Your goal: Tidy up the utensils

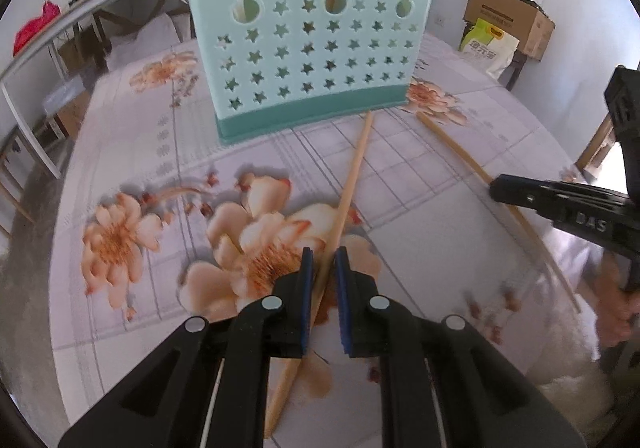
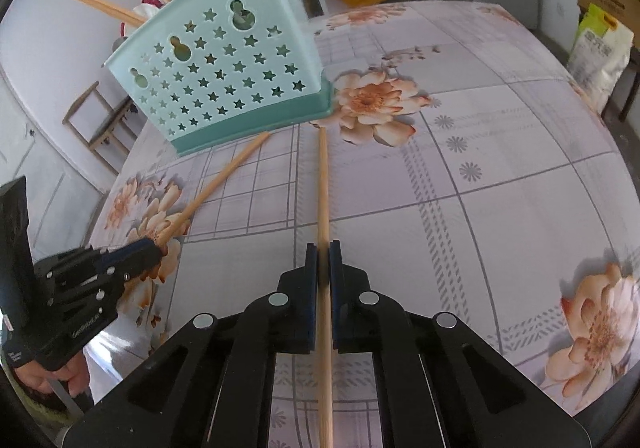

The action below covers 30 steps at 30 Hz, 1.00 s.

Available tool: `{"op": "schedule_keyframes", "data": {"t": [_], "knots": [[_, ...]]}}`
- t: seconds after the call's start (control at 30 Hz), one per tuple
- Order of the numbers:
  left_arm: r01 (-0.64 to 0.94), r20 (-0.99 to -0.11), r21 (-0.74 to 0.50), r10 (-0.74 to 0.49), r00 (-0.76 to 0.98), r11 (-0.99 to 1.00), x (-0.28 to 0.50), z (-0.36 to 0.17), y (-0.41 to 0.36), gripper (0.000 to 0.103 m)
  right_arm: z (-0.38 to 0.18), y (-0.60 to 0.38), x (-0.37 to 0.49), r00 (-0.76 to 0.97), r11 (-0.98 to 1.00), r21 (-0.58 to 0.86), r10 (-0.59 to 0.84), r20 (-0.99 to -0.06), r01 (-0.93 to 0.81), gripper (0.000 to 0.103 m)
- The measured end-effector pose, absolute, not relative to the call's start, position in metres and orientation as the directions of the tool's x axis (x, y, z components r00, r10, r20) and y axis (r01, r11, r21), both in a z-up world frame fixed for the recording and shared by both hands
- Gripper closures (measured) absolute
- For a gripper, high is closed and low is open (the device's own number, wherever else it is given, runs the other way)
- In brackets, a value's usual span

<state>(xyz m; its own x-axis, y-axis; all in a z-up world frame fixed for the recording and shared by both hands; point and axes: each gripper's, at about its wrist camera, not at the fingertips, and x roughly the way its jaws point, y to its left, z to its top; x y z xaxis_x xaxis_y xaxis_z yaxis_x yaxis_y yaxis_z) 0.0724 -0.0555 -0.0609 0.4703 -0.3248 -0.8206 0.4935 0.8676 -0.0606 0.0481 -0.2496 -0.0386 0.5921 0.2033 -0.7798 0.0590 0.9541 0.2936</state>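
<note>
A teal utensil holder (image 1: 308, 44) with star holes stands on the floral tablecloth; it also shows in the right wrist view (image 2: 224, 72), with chopsticks (image 2: 108, 6) sticking out of it. My left gripper (image 1: 324, 260) straddles a wooden chopstick (image 1: 354, 168) lying on the table, its jaws close around it with a small gap. My right gripper (image 2: 323, 252) is shut on a second chopstick (image 2: 323, 176) that points toward the holder's base. In the left wrist view the right gripper (image 1: 496, 188) sits over that chopstick (image 1: 452, 140).
A cardboard box (image 1: 508, 16) and a white-green bag (image 1: 490, 44) stand beyond the table at the right. A long bench (image 1: 80, 28) with clutter runs along the left. A wooden stool (image 2: 100, 124) stands beside the table.
</note>
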Motion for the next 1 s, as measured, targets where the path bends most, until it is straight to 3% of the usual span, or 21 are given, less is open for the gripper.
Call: {"op": "schedule_keyframes", "data": {"t": [0.3,0.5,0.67,1.0], "knots": [[0.515,-0.844,-0.221,-0.427,0.324,0.828,0.061,-0.059,-0.06,0.091,-0.038,-0.251,0.048,0.592,0.95,0.308,0.215,-0.777,0.06,0.099],[0.518,-0.838,-0.32,-0.492,0.237,0.793,0.066,-0.058,-0.069,0.081,-0.039,-0.253,0.047,0.593,0.944,0.324,0.226,-0.772,0.062,0.099],[0.535,-0.852,-0.261,-0.452,0.264,0.803,0.078,-0.057,-0.085,0.074,-0.039,-0.252,0.047,0.594,0.943,0.326,0.228,-0.772,0.063,0.099],[0.599,-0.866,-0.066,-0.344,0.362,0.798,0.109,-0.058,-0.115,0.073,-0.039,-0.252,0.046,0.596,0.942,0.33,0.231,-0.769,0.06,0.099]]}}
